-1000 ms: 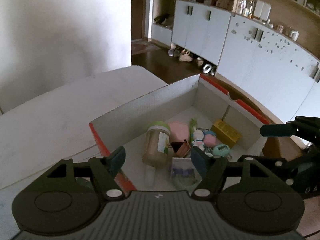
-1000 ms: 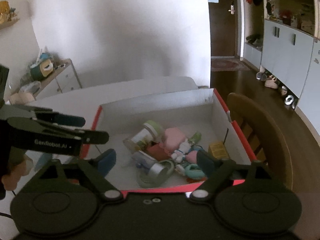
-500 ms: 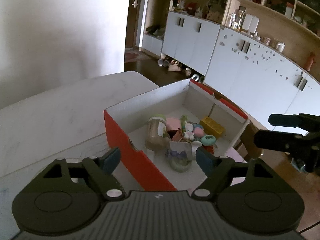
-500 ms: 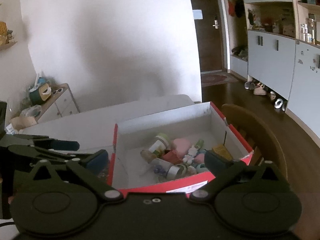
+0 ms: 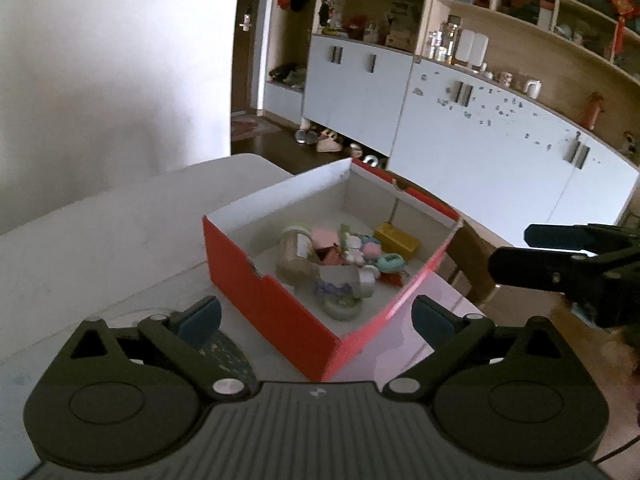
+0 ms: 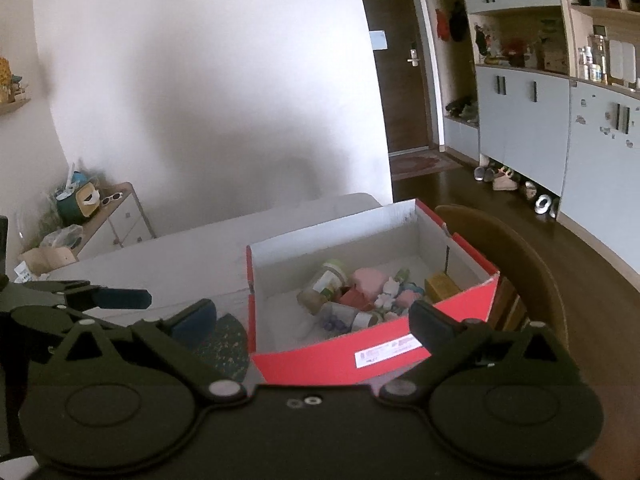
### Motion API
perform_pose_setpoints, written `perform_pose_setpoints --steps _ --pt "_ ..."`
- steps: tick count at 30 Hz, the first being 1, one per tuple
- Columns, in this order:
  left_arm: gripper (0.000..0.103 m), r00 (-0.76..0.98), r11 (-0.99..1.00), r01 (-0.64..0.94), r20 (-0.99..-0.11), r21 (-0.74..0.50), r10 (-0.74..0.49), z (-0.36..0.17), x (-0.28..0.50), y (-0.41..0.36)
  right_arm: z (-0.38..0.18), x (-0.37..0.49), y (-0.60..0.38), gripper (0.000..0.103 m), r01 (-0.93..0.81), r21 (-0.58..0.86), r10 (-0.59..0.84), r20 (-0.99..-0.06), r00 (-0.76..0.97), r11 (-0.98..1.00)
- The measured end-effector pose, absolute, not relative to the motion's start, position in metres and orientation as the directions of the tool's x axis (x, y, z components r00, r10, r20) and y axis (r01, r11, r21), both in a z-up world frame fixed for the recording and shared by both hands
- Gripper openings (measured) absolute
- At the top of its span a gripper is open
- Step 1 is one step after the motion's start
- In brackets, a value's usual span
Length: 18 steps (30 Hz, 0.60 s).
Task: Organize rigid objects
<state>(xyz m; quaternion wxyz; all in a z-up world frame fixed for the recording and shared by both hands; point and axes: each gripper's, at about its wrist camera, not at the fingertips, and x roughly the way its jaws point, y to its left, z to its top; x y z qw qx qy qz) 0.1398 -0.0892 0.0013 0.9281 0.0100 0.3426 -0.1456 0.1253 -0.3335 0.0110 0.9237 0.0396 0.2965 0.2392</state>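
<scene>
A red box point(image 5: 276, 304) with white inside walls stands on the white table and also shows in the right wrist view point(image 6: 340, 356). It holds several small items: a jar with a green lid point(image 5: 295, 250), a pink piece point(image 5: 324, 237), a yellow block point(image 5: 397, 239), a teal toy point(image 5: 390, 262) and a clear cup lying on its side point(image 5: 340, 292). My left gripper point(image 5: 316, 318) is open and empty, above and short of the box. My right gripper point(image 6: 312, 316) is open and empty, above the box's near wall.
A dark round mat point(image 5: 224, 356) lies on the table point(image 5: 100, 232) left of the box. A wooden chair point(image 6: 508, 248) stands right of the box. White cabinets point(image 5: 480, 160) and shelves line the far wall. A low drawer unit point(image 6: 116, 220) stands at the left.
Both grippers have pulled back and up from the box, so the whole box now shows smaller. Both stay open and empty.
</scene>
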Motion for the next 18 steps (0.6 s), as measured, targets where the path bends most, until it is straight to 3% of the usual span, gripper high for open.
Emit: perform_pose_setpoints --steps 5,9,18 --pt "0.102 0.727 0.957 0.276 -0.633 -0.085 -0.266 0.001 0.126 -0.087 0.009 0.115 -0.334 0.103 -0.407 0.226 0.462 -0.534 0.708 0.885" --pt "0.102 0.752 0.965 0.263 -0.624 -0.011 -0.213 0.001 0.117 -0.09 0.008 0.109 -0.333 0.103 -0.404 0.234 0.464 -0.537 0.705 0.884" --pt "0.102 0.72 0.95 0.305 -0.637 -0.066 -0.275 -0.002 0.111 -0.087 0.007 0.097 -0.33 0.103 -0.389 0.23 0.45 -0.538 0.713 0.892"
